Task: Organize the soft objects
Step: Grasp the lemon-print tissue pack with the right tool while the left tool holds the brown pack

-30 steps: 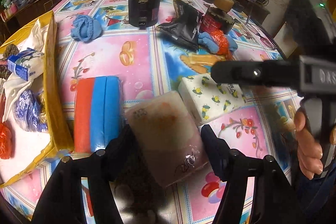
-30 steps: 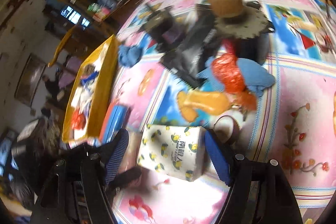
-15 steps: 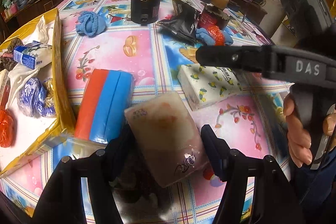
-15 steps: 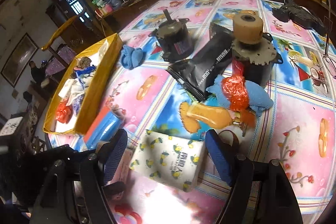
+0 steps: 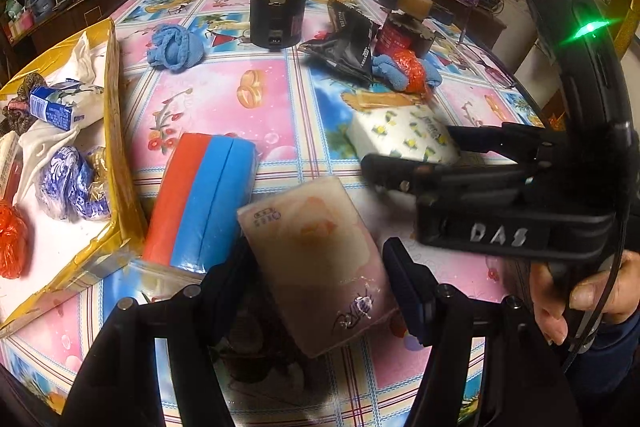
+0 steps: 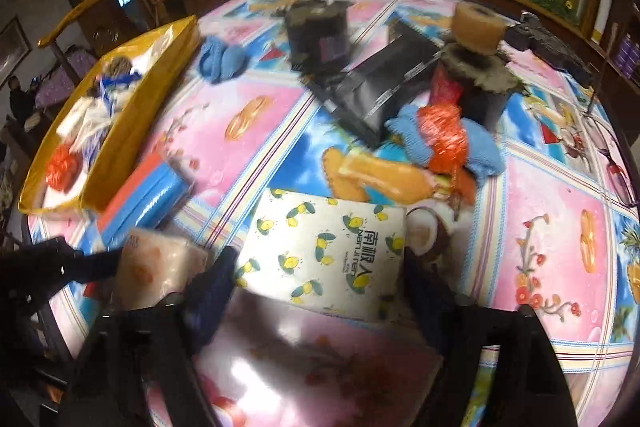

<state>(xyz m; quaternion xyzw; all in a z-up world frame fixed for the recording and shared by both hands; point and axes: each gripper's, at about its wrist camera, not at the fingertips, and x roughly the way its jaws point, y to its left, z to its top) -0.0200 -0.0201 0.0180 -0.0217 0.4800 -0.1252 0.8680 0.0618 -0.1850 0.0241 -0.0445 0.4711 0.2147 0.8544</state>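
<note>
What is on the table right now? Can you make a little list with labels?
left gripper: jaws shut on the pink tissue pack
right gripper: jaws astride the lemon tissue pack; grip unclear
beside pink pack: red and blue pack
yellow tray: holds white cloth, small bags
far side: blue cloth, two motors, black pouch
surface: cartoon tablecloth

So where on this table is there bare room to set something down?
The pink patch between the blue sock ball, the red-and-blue pack and the lemon-print tissue pack is bare. So is the table's right side. Around the black pouch and motors it's crowded.
</note>
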